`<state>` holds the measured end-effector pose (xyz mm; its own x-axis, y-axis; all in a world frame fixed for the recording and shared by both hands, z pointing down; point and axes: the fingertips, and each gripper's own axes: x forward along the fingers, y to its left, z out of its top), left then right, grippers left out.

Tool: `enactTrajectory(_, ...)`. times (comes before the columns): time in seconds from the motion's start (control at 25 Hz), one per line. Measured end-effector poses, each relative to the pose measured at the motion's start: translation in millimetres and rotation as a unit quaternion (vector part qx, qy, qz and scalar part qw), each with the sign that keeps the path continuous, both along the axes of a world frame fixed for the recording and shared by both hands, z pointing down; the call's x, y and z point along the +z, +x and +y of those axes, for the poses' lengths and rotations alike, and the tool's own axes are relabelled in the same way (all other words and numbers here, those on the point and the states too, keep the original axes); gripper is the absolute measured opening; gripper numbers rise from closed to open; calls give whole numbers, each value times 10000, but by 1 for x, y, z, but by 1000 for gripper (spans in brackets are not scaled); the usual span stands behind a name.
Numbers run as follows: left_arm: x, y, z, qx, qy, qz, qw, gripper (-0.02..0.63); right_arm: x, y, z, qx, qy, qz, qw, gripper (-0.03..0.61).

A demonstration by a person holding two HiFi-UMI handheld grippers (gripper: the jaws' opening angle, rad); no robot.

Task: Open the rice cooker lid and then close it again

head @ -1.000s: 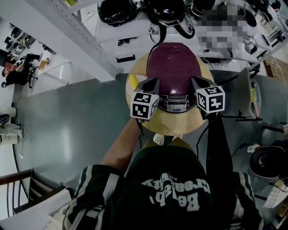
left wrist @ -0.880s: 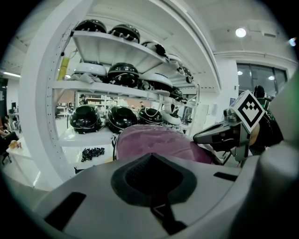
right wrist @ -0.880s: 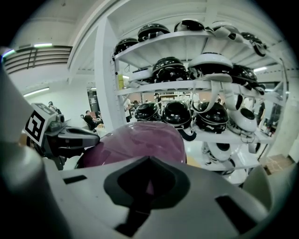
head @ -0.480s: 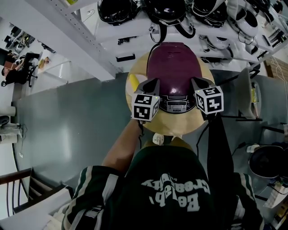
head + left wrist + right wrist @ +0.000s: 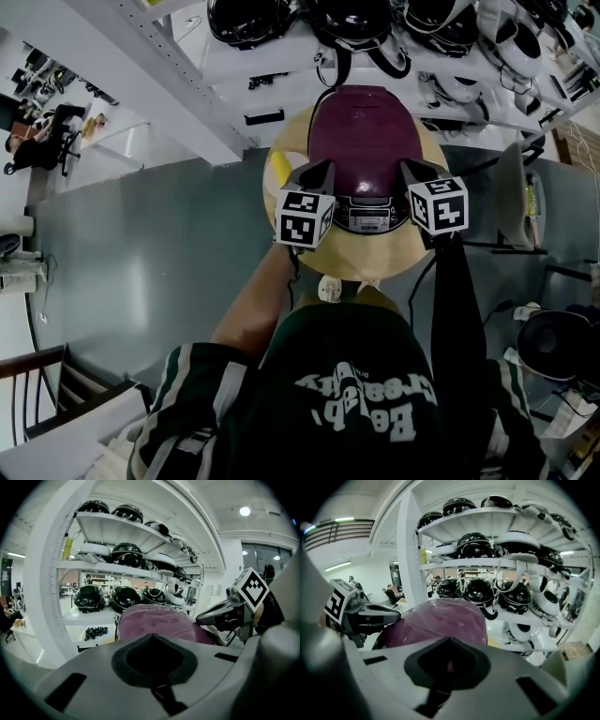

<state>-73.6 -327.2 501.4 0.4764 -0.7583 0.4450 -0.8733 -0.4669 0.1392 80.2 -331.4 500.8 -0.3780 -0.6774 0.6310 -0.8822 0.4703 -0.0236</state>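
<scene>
Nothing of note has shifted since the earlier frames: both tools sit in the same places against the rice cooker (image 5: 364,141), and the lid (image 5: 364,122) lies as it did. The purple cooker stands on a round wooden surface (image 5: 375,267), its lid down and seated, and its control panel (image 5: 367,217) faces the person. The left tool (image 5: 322,171) is at the cooker's front left, beside the panel. The right tool (image 5: 410,169) mirrors it at the cooker's front right. Whether either tip touches the body cannot be told from above. In its own view the left tool (image 5: 151,638) has its jaws together with nothing between them, and the lid's dome rises just beyond. The right tool (image 5: 449,640) is likewise closed and empty, with the same dome ahead of it. Helmets (image 5: 352,19) fill the shelf (image 5: 281,70) behind the cooker. Judgement: with the lid shut and both tools poised at the front, the step in hand is either the approach to opening or the finish of closing; these frames do not settle which. If opening is due, the next move calls for a closed tip pressing the lid release at the cooker's front, above the panel, while the other tool steadies the body against sliding.
</scene>
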Motion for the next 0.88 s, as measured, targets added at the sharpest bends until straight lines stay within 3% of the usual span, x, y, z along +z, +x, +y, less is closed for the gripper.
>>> enactTrajectory(0.88,-2,-1,1,-58,38,-7,10000,0,-2,1,1,67,34,-129,9999,5)
